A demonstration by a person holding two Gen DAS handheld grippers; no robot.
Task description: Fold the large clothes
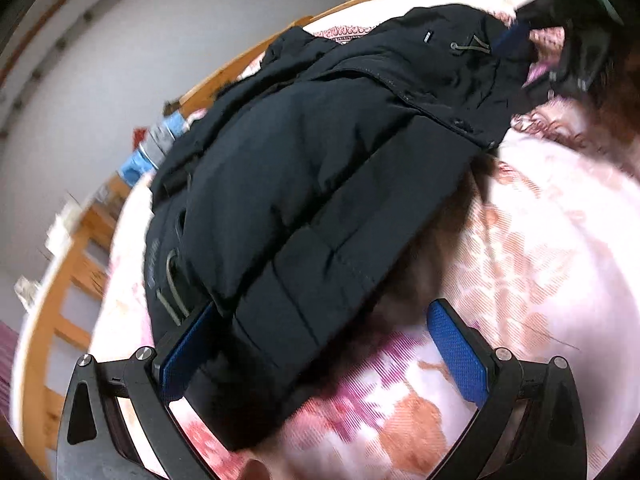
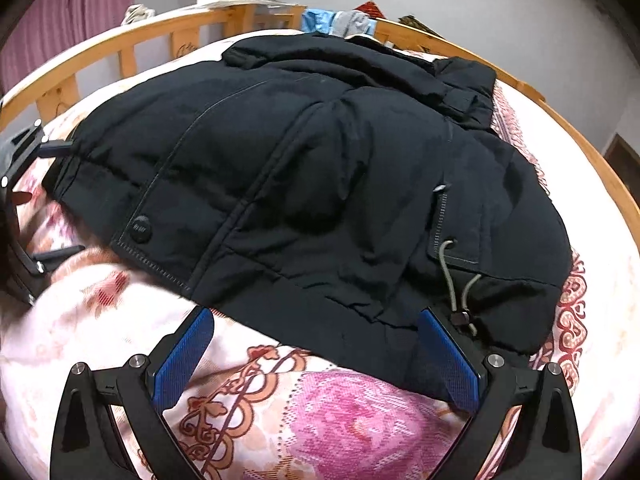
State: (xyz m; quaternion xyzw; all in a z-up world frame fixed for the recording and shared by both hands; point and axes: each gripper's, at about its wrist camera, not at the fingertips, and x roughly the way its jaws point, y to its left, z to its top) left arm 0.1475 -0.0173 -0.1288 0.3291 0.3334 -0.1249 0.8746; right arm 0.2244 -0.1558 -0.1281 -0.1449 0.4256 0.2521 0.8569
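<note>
A large dark navy padded jacket [image 1: 320, 152] lies on a bed, partly folded over itself; it also fills the right wrist view [image 2: 312, 184]. My left gripper [image 1: 320, 316] is open at one end of the jacket, and the jacket's edge lies between its blue pads, against the left pad [image 1: 188, 344]. My right gripper [image 2: 316, 320] is open at the opposite end, with the hem and a grey drawcord [image 2: 452, 276] by its right pad [image 2: 448, 356]. The left gripper also shows at the left edge of the right wrist view [image 2: 44, 196].
The bed has a pink floral cover [image 2: 320, 412] and a wooden rail [image 2: 120, 40] around it. Blue and grey clothes [image 2: 340, 22] hang over the far rail. A purple curtain [image 2: 80, 4] and white walls stand behind.
</note>
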